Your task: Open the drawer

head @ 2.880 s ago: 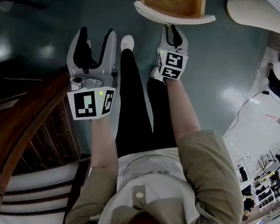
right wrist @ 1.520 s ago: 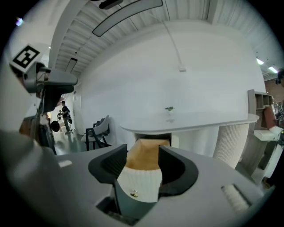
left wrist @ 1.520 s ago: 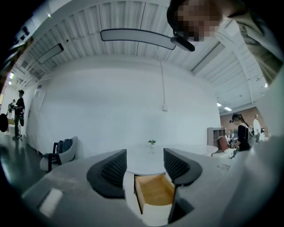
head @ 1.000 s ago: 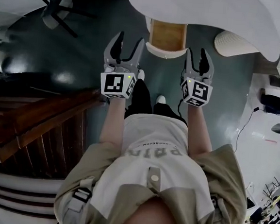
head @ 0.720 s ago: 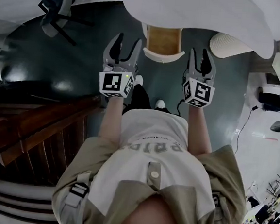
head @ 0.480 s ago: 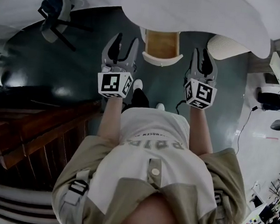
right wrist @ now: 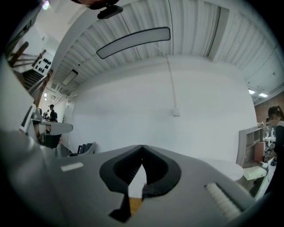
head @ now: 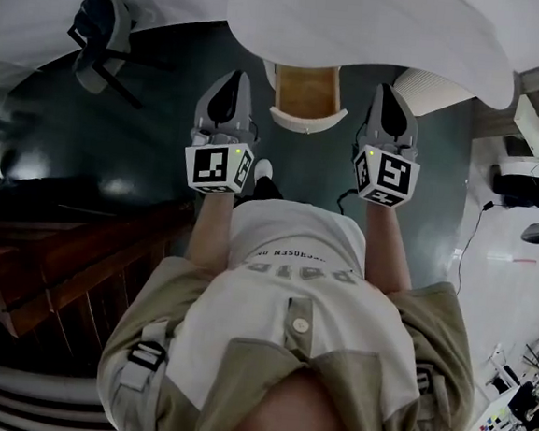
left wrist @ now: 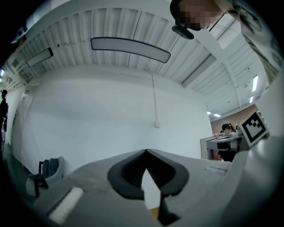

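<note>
Both claws have just been closing, wide a second ago and now pinched tip to tip, with nothing between them. Left claw (head: pixel 228 80) and right claw (head: pixel 391 93) also sit higher, flanking the drawer (head: pixel 306 93).

Drawer stands pulled out from under the white table (head: pixel 379 32), wooden floor bare; the task looks done.

Judgement: what remains is a clean retreat. Keep both claws off the curved drawer front so it isn't nudged back in, and draw away evenly.

Pose: forearms stretched forward, roughly parallel, claws pointing level toward the far wall, marker cubes facing up.
</note>
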Action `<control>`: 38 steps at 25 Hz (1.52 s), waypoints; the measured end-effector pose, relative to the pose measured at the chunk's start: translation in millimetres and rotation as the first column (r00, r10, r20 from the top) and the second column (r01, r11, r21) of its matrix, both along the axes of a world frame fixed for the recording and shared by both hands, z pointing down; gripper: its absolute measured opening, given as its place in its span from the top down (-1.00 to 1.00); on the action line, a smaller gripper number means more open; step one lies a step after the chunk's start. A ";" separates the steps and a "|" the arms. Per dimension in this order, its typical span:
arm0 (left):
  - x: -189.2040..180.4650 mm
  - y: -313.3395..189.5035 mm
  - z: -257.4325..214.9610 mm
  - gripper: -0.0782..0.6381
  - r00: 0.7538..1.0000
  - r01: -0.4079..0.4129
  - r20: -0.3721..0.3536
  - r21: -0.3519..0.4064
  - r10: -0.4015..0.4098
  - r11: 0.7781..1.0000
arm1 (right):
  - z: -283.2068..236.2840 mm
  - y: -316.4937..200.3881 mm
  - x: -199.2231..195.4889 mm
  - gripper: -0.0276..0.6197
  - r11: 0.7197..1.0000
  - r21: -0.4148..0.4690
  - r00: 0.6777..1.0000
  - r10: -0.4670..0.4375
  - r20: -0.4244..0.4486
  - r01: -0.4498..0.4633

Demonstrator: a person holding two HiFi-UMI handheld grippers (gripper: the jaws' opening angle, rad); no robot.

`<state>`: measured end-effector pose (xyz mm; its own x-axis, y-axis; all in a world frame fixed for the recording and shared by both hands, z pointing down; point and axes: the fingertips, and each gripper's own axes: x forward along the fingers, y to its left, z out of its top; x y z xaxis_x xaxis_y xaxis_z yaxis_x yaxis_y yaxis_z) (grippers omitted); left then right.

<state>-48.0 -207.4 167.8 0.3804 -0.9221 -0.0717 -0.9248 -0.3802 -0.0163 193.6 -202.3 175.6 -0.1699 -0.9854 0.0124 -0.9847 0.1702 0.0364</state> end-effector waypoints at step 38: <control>-19.5 -7.8 -18.2 0.77 0.999 0.018 0.026 0.040 -0.019 0.999 | -24.5 -5.8 -0.7 0.91 0.995 0.091 0.998 0.053 -0.021 -0.051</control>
